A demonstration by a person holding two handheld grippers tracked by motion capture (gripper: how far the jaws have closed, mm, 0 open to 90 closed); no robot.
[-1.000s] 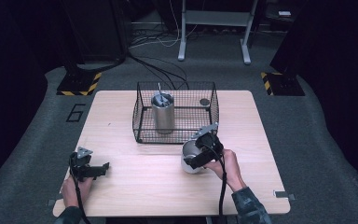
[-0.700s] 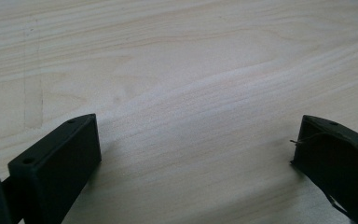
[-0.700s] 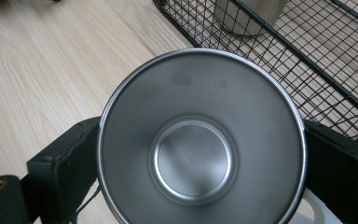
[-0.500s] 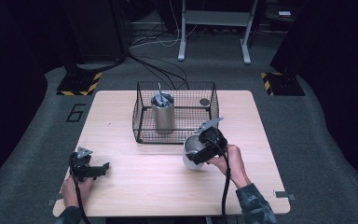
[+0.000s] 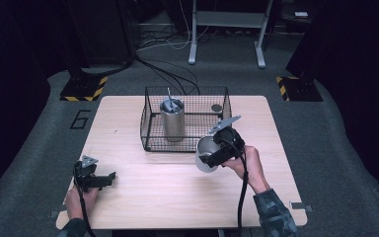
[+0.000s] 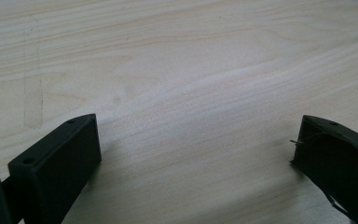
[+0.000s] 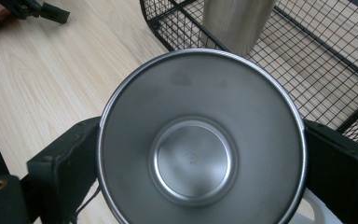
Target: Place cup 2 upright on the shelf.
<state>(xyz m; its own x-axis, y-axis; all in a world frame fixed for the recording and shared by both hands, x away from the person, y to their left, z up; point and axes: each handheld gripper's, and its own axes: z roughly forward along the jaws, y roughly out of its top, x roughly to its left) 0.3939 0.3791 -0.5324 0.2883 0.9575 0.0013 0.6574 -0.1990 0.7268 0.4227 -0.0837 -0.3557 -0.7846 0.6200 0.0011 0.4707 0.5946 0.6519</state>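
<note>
The right gripper (image 5: 216, 157) is clamping a steel cup (image 5: 206, 154) across its body, one jaw on each side, as the right gripper view shows; the cup is tipped so its open mouth is facing the camera, and it is hanging above the bench (image 5: 168, 202) just in front of the wire basket (image 5: 150, 140). Inside the basket a tall steel tumbler (image 5: 172, 121) with a straw is standing upright, and a small dark disc (image 5: 216, 107) is lying near the far right corner.

The left gripper (image 5: 109, 177) is resting near the bench's front left corner, jaws spread wide with nothing between them.

The likely trouble is at the basket wall: if the cup is headed inside, its rim could be catching on the top wire unless it is lifted higher first. The smooth, rounded metal may also be slipping in the jaws while it is tilted. Set down too close, it could be knocking the tumbler over.
</note>
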